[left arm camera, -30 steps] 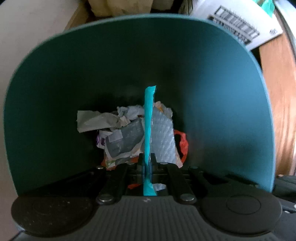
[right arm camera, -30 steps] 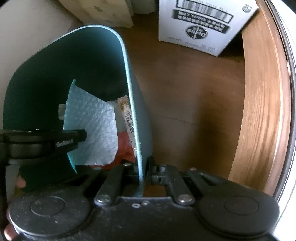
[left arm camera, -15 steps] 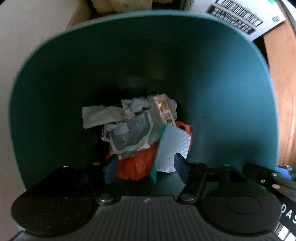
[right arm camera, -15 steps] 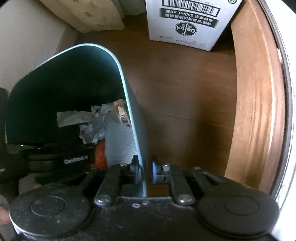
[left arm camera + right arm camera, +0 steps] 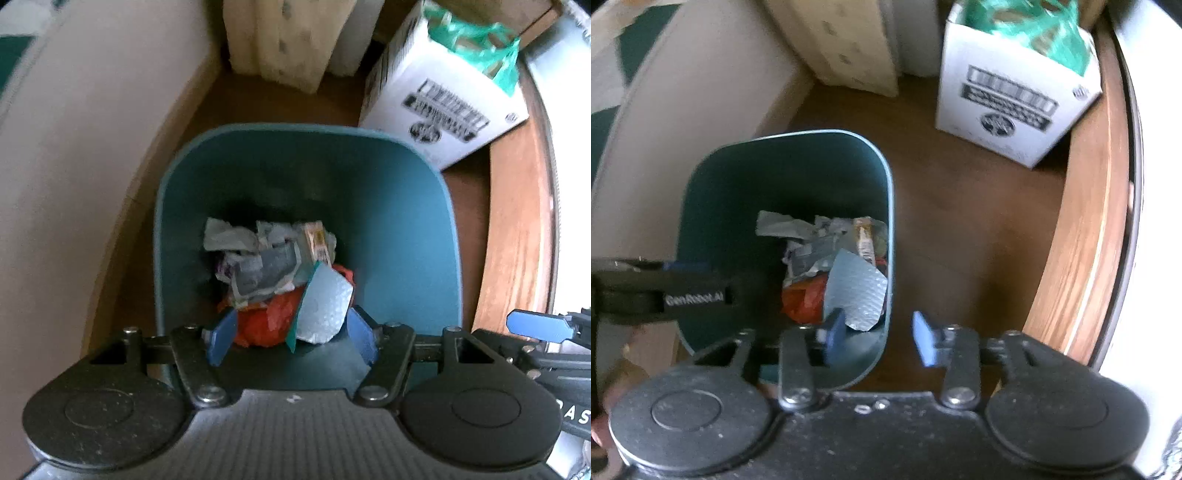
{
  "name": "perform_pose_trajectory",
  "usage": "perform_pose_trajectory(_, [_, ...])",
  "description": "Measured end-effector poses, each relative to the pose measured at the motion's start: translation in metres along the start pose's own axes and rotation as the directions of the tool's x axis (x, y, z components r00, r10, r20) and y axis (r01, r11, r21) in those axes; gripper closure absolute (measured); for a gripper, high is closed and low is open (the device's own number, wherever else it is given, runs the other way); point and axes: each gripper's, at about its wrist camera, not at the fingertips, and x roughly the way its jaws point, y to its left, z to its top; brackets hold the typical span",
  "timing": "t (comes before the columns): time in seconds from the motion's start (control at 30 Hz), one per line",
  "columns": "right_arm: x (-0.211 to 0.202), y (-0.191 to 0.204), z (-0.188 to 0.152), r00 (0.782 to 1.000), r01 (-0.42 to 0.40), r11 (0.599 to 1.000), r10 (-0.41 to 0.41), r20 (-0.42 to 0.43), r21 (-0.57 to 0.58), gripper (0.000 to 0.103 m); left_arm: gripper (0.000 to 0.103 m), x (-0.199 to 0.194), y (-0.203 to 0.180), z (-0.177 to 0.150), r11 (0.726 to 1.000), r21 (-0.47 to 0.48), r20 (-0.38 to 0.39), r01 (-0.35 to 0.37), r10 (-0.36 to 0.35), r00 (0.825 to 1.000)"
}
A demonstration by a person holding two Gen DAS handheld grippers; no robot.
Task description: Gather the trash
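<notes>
A teal bin [image 5: 406, 221] stands on the floor and holds crumpled paper, a snack wrapper and an orange bag [image 5: 266, 325]. On top of the pile lies a pale blue bubble-wrap piece [image 5: 325, 306], free of any grip. Above the bin's near side hangs my left gripper [image 5: 291, 341], open, nothing between its pads. In the right wrist view my right gripper [image 5: 881, 338] hovers over the bin's right wall [image 5: 891, 221]; its jaws are opening and the pads stand clear of the rim. The bubble-wrap piece [image 5: 855, 291] shows there too.
A white cardboard box [image 5: 443, 110] stuffed with a green bag stands behind the bin to the right. A pale wall panel [image 5: 92, 166] runs along the left, a curved wooden edge [image 5: 1082, 240] along the right. Brown floor [image 5: 960, 221] lies between bin and box.
The left gripper let go of the bubble-wrap piece, which dropped onto the pile. The right gripper released the bin's rim and spread its jaws. Both grippers rose away from the bin.
</notes>
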Motion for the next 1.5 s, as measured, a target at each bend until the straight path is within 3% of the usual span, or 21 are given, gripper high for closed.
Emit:
perform_pose_trajectory(0.17, [-0.025,0.004,-0.010,0.996,-0.044,0.992,0.053,0.073,-0.122,0.049,0.038,-0.038,-0.001,-0.011,0.999,-0.032,0.133,0.016,-0.012,0.991])
perform_pose_trajectory(0.33, [-0.044,0.004,-0.016,0.973,-0.095,0.966,0.141,0.184,-0.241,0.032,0.038,-0.071,-0.007,-0.032,0.997,-0.082,0.263,0.007,0.015,0.965])
perform_pose_trajectory(0.47, [-0.064,-0.002,-0.024,0.938,-0.163,0.935,0.246,0.243,-0.316,0.023,0.038,-0.096,-0.013,-0.057,0.990,-0.141,0.324,-0.018,0.063,0.944])
perform_pose_trajectory(0.53, [-0.076,-0.006,-0.032,0.917,-0.183,0.919,0.288,0.276,-0.350,0.016,0.031,-0.110,-0.020,-0.070,0.987,-0.155,0.359,-0.044,0.098,0.928])
perform_pose_trajectory(0.73, [-0.118,-0.029,-0.069,0.833,-0.225,0.888,0.389,0.394,-0.401,0.000,0.022,-0.161,-0.049,-0.111,0.978,-0.204,0.472,-0.046,0.139,0.871])
perform_pose_trajectory(0.9, [-0.153,-0.045,-0.090,0.784,-0.248,0.886,0.421,0.456,-0.393,0.000,0.020,-0.205,-0.073,-0.140,0.975,-0.212,0.529,-0.061,0.167,0.832])
perform_pose_trajectory(1.0, [-0.169,-0.049,-0.100,0.771,-0.255,0.878,0.438,0.463,-0.406,0.000,0.020,-0.228,-0.082,-0.156,0.973,-0.222,0.566,-0.062,0.180,0.804])
perform_pose_trajectory(1.13, [-0.185,-0.047,-0.105,0.755,-0.271,0.869,0.459,0.468,-0.415,0.000,0.004,-0.248,-0.087,-0.171,0.966,-0.251,0.597,-0.061,0.204,0.776])
perform_pose_trajectory(1.3, [-0.203,-0.040,-0.115,0.733,-0.269,0.852,0.484,0.478,-0.449,0.000,0.003,-0.264,-0.091,-0.186,0.961,-0.269,0.610,-0.064,0.222,0.761])
perform_pose_trajectory(1.5, [-0.219,-0.039,-0.127,0.724,-0.266,0.849,0.488,0.487,-0.456,0.000,0.003,-0.274,-0.095,-0.198,0.954,-0.285,0.600,-0.087,0.248,0.761])
